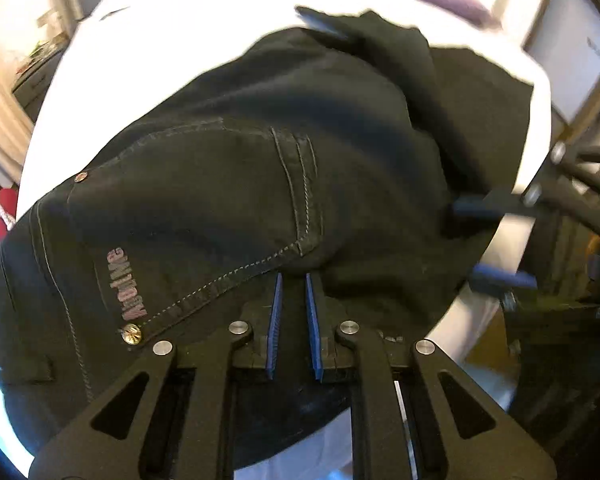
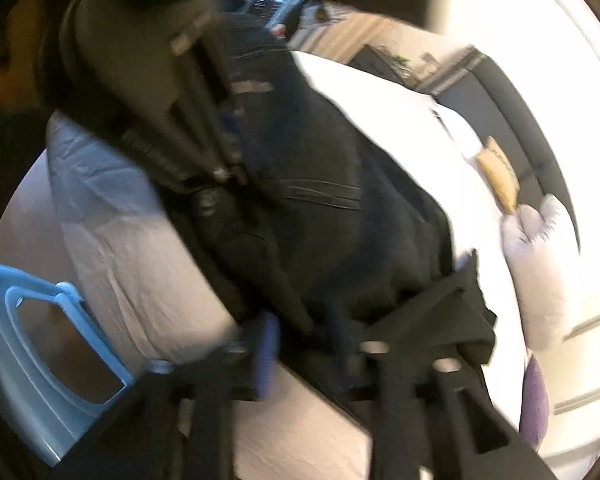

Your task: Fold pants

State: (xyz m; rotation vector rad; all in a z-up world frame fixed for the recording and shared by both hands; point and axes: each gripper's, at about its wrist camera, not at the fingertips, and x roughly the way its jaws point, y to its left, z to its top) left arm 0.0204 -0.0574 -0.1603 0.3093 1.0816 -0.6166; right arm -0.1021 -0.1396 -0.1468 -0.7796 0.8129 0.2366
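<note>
Black jeans [image 1: 260, 168] with pale stitching and a pink logo on the back pocket lie bunched on a white bed [image 1: 160, 48]. My left gripper [image 1: 293, 280] is shut on a fold of the jeans near the pocket corner, its blue pads close together with cloth between them. My right gripper [image 1: 488, 236] shows at the right edge of the jeans, with its jaws apart. In the blurred right wrist view the jeans [image 2: 340, 220] lie ahead of my right gripper [image 2: 300, 320], whose blue pad [image 2: 266, 344] stands well apart from the other finger. The left gripper [image 2: 224, 120] shows there too.
A light blue plastic basket [image 2: 40, 360] stands beside the bed at lower left. White, tan and purple pillows [image 2: 540, 264] lie at the far end of the bed. A dark dresser [image 2: 480, 92] stands along the wall behind.
</note>
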